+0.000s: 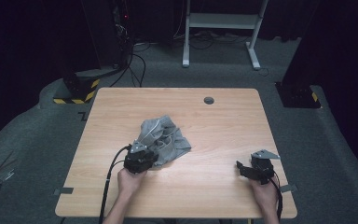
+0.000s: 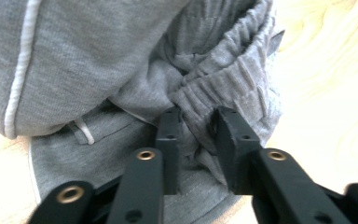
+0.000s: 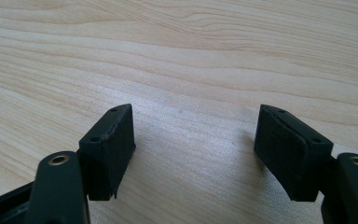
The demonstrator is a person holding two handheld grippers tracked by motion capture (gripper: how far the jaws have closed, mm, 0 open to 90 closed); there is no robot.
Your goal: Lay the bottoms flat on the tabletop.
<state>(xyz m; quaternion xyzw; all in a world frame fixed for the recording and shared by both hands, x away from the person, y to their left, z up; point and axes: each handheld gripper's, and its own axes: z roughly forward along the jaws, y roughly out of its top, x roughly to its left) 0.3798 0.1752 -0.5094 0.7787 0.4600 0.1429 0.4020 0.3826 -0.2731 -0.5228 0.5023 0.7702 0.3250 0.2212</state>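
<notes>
A crumpled grey garment (image 1: 164,136) with white piping and an elastic waistband lies left of the middle of the wooden table (image 1: 223,126). My left gripper (image 1: 144,155) sits at the garment's near edge, held by a hand from below. In the left gripper view its jaws (image 2: 196,119) stand close together, with a bunched fold of the waistband (image 2: 223,79) pinched between the pads. My right gripper (image 1: 243,168) rests near the table's front right. In the right gripper view it (image 3: 193,133) stands wide open over bare wood, nothing between its pads.
A round cable hole (image 1: 209,100) sits near the table's far edge. Grey tape tabs (image 1: 63,191) mark the front corners. Behind the table stand a white desk frame (image 1: 221,21), cables and a yellow-black striped base (image 1: 77,95) on the grey floor.
</notes>
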